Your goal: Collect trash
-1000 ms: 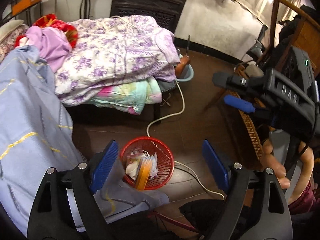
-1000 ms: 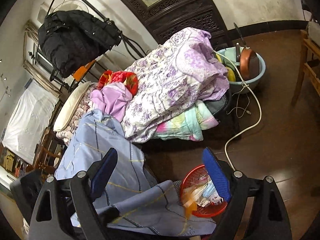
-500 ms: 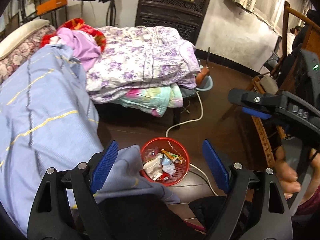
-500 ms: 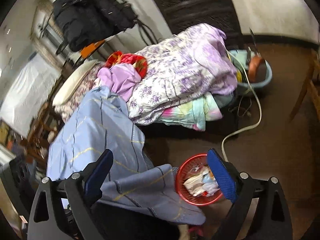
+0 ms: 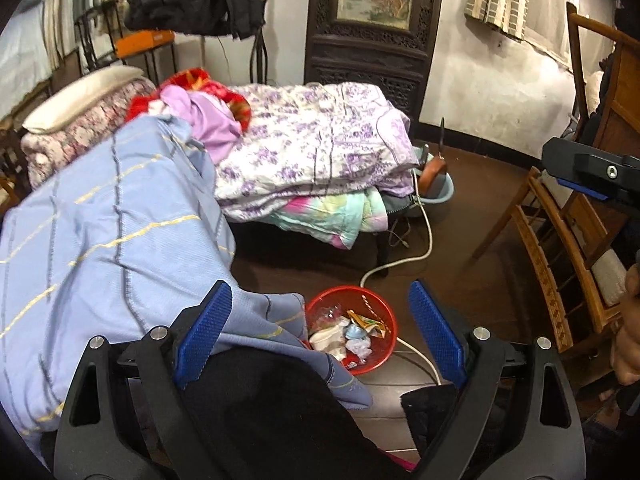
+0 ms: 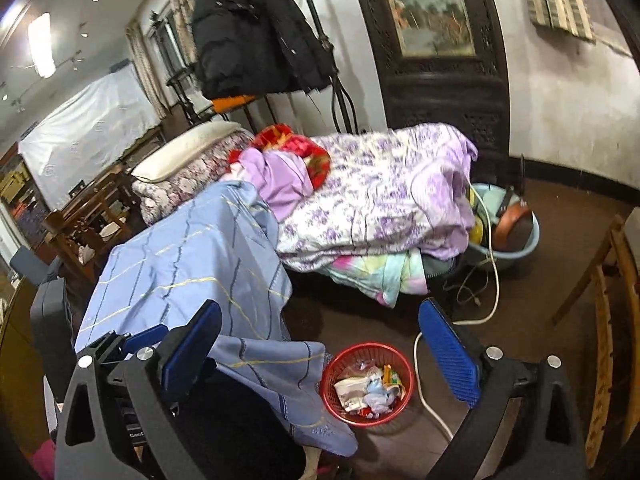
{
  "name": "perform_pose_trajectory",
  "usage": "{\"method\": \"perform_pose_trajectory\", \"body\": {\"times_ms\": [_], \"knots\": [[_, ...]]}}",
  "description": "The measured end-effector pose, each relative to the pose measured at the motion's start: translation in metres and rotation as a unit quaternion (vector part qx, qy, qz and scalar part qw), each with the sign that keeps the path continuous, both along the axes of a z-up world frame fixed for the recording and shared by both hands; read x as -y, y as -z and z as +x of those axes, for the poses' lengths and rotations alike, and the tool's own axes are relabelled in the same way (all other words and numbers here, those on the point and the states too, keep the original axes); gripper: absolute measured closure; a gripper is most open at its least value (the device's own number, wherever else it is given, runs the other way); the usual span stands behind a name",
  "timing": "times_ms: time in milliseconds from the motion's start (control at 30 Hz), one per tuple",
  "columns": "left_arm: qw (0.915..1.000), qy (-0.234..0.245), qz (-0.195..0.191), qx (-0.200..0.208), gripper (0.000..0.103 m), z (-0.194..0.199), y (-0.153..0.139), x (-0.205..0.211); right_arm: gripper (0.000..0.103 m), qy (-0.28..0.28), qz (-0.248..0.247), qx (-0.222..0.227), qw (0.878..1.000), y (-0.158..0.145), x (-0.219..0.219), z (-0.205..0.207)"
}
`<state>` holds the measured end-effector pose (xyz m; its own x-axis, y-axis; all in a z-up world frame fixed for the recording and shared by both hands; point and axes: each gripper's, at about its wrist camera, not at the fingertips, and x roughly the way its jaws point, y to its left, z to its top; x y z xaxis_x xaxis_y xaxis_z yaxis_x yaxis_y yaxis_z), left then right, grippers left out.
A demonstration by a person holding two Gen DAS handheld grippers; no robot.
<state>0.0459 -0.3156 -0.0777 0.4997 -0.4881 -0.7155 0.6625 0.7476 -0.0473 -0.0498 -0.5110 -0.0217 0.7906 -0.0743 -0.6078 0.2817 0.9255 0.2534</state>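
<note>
Red mesh basket (image 5: 352, 334) sits on the dark floor, round and heaped with crumpled paper and wrappers (image 5: 352, 334); its near-left rim is hidden under a ribbed blue blanket (image 5: 116, 236). Left gripper (image 5: 320, 336) and right gripper (image 6: 320, 354) both hang above it, jaws wide and empty. A white cable (image 5: 416, 354) passes just right of the basket, its ends cut off. Far behind lies a floral quilt (image 5: 316, 144).

The right gripper (image 6: 320, 354) hung wide open, holding nothing, above the red basket (image 6: 340, 360) of trash (image 6: 370, 392) beside a blue cloth (image 6: 192, 256).
</note>
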Motion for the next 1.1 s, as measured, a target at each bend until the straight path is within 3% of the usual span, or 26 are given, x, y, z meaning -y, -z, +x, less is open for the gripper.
{"method": "perform_pose_trajectory", "body": {"times_ms": [367,600,800,1100], "knots": [[0.9969,-0.025,0.007,0.074,0.01,-0.053,-0.037,-0.01,0.006,-0.029,-0.024,0.056,0.998,-0.034,-0.007,-0.046],[0.9952,-0.019,0.018,0.094,0.008,-0.062,-0.041,0.0,0.006,-0.02,-0.027,0.052,0.998,-0.035,-0.001,-0.052],[0.9973,-0.009,0.037,0.063,0.008,-0.042,-0.015,0.018,0.006,-0.006,-0.025,0.008,1.0,0.001,0.009,-0.035],[0.9977,0.005,0.065,-0.015,0.008,-0.002,0.057,0.06,0.006,0.03,0.006,-0.111,0.993,0.1,0.041,-0.003]]}}
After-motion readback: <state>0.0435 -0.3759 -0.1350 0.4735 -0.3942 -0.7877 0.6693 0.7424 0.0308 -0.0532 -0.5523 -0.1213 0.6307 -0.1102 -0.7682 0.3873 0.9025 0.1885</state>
